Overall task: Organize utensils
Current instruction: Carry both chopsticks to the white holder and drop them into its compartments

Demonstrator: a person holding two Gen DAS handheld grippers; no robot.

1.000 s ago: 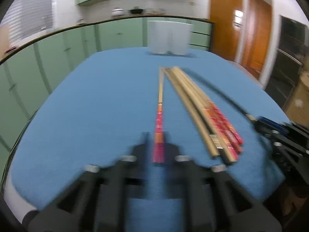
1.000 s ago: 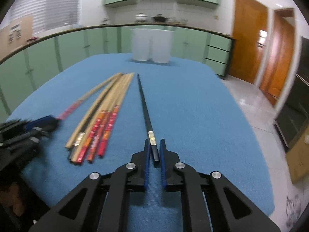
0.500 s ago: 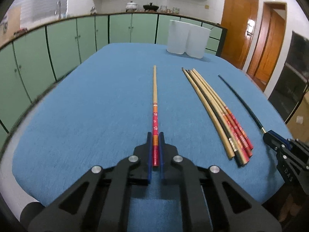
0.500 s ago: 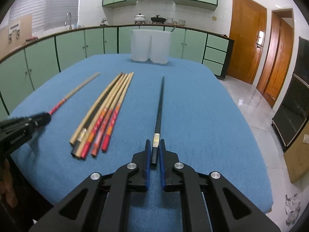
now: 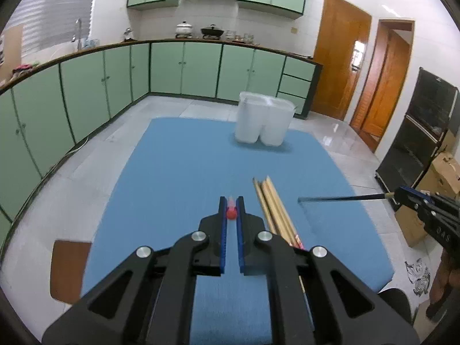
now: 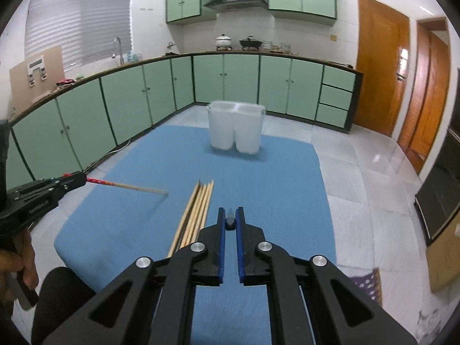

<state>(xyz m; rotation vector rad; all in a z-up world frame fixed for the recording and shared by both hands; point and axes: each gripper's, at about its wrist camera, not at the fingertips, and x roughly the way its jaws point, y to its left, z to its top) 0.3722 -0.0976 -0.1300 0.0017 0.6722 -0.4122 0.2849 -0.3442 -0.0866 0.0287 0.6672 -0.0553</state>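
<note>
My left gripper (image 5: 231,211) is clenched on the red-ended chopstick (image 6: 126,185), my right gripper (image 6: 230,221) on the black chopstick (image 5: 342,198), both clear above the blue bench (image 5: 178,172). Light, stiff, slippery sticks; gripped at the butts, the tips may swing.

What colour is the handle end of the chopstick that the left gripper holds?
Red, fading to plain wood toward the tip; the chopstick shows best in the right wrist view.
</note>
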